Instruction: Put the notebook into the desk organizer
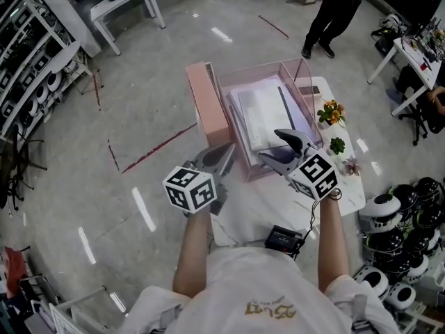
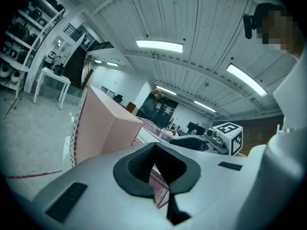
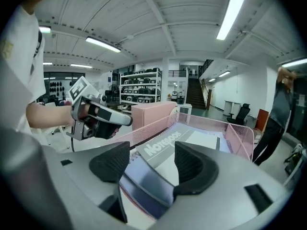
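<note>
The pink mesh desk organizer (image 1: 300, 71) stands on a white table (image 1: 268, 207). A grey notebook (image 1: 268, 113) lies flat inside it. In the right gripper view its cover (image 3: 165, 145) reads toward me, and its dark near edge sits low between my jaws. My right gripper (image 1: 278, 148) (image 3: 152, 152) is open over the organizer's near edge, and its pads are off the notebook. My left gripper (image 1: 221, 155) (image 2: 154, 150) hovers by the organizer's near left corner. Its tips meet, with nothing seen between them, and pink mesh shows below.
A solid pink box (image 1: 207, 103) stands against the organizer's left side. Small potted plants (image 1: 331, 111) sit on the table's right side, and a black device (image 1: 284, 239) lies at its near edge. Helmets (image 1: 389, 207) are piled at the right. A person (image 1: 334, 12) stands farther off.
</note>
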Available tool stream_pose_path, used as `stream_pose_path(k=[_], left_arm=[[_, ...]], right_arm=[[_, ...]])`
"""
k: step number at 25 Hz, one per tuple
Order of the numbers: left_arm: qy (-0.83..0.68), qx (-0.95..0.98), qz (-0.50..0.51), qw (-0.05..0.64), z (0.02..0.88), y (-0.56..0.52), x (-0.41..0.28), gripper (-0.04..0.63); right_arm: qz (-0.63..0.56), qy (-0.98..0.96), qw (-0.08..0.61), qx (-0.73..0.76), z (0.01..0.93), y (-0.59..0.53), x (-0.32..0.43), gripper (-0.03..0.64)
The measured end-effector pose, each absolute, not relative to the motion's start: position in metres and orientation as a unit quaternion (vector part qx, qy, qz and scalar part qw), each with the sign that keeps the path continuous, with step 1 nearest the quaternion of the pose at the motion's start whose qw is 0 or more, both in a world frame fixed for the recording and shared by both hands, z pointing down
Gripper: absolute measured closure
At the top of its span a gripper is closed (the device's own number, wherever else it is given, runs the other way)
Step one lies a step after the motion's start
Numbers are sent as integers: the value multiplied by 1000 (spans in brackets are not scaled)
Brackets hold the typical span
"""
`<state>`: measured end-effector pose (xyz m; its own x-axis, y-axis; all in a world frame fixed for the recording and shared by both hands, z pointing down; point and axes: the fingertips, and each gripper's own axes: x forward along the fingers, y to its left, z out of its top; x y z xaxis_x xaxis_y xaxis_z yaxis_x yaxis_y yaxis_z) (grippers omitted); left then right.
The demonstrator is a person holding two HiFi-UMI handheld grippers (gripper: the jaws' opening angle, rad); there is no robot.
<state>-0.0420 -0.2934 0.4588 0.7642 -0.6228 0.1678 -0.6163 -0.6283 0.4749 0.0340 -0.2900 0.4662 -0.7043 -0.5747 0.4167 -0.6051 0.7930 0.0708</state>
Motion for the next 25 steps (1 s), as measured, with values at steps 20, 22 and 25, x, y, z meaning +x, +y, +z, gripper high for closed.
stream_pose_path(k=[20,22,25], left_arm=[[-373,907,-23,195,426,-226,-55,578],[-369,908,-26,198,426,-219,-53,578],[-363,910,-23,199,429,-209,-48,578]], right_arm=[[141,-852,-35,503,422,-217,73,606],[131,-847,-28,515,422,-207,74,606],[127,-837,-17,532,426,-195,75,606]])
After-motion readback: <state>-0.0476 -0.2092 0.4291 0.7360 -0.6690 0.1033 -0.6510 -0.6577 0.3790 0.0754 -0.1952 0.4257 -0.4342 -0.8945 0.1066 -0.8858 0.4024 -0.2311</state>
